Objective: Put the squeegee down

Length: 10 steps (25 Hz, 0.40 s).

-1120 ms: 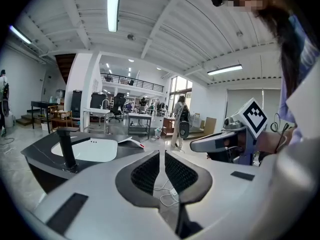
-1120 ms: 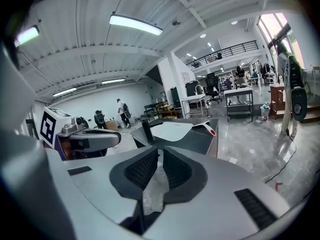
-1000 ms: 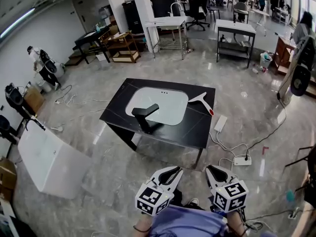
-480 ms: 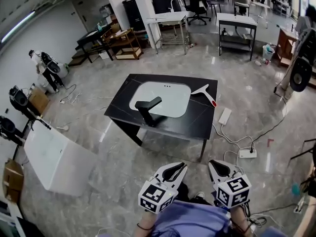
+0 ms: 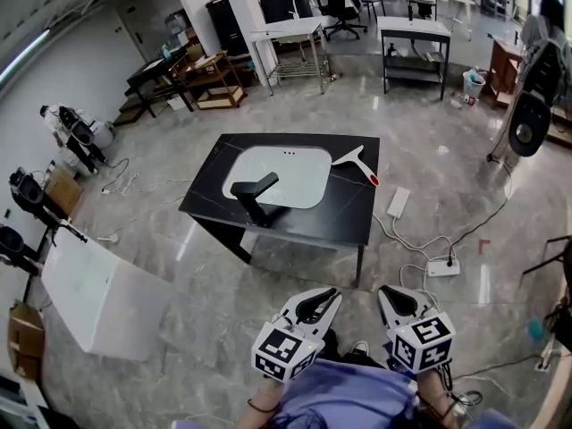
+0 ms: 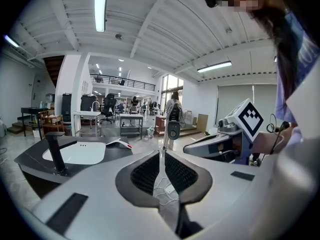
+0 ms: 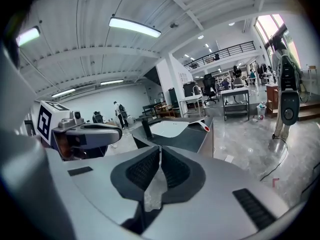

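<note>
Counting the tools gives two grippers, both low at the head view's bottom edge and well apart from the table. The left gripper (image 5: 329, 293) has its jaws pressed together with nothing between them. The right gripper (image 5: 385, 290) is likewise clenched on nothing, its two pads meeting along one thin seam in its own view. Each carries one cube with square markers.

One squeegee (image 5: 356, 163) lies flat on the black table (image 5: 349, 214), near the far right corner. It sits just beside the right rim of the basin, with its red handle tip pointing to the table's right edge. Neither gripper touches it.

One black table stands in the middle of the grey floor (image 5: 223, 315). Set into its top is one white basin (image 5: 290, 179). It shows only its own pale surface and a short row of small dark dots near the far rim. One black faucet (image 5: 253, 195) rises at the basin's near left corner, its spout reaching over the bowl.

Two white power strips (image 5: 398, 202) lie on the floor to the right of the table, joined by looping cables. One small pale bin (image 5: 472, 83) stands far back on the right. What it holds is too small to make out.
</note>
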Tool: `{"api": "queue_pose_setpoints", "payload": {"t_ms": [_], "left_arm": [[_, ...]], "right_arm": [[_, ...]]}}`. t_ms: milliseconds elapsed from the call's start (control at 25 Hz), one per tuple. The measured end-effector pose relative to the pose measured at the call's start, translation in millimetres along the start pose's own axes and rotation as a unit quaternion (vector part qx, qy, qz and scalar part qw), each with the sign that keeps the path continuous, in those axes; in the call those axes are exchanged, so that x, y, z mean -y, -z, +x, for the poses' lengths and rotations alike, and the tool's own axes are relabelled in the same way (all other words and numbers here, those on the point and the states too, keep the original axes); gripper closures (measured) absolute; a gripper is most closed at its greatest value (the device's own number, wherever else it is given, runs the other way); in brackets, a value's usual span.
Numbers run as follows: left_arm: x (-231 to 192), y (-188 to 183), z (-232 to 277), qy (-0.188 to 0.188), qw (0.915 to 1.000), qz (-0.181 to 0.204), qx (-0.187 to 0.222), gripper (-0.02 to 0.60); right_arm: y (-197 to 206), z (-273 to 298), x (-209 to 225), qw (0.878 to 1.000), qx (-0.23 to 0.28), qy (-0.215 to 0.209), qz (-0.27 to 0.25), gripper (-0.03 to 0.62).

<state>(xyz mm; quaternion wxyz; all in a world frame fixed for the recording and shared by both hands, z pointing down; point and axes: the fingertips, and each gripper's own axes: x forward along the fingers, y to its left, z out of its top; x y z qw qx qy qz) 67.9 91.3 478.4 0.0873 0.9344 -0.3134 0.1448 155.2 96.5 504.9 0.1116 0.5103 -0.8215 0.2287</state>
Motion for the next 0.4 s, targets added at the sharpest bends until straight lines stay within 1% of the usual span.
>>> {"api": "queue_pose_setpoints", "payload": {"t_ms": [400], "left_arm": [[10.1, -5.6, 11.3, 0.024, 0.9996, 0.01, -0.002, 0.538]], "right_arm": [[-3.2, -6.5, 7.4, 1.0, 0.003, 0.013, 0.0, 0.566]]}}
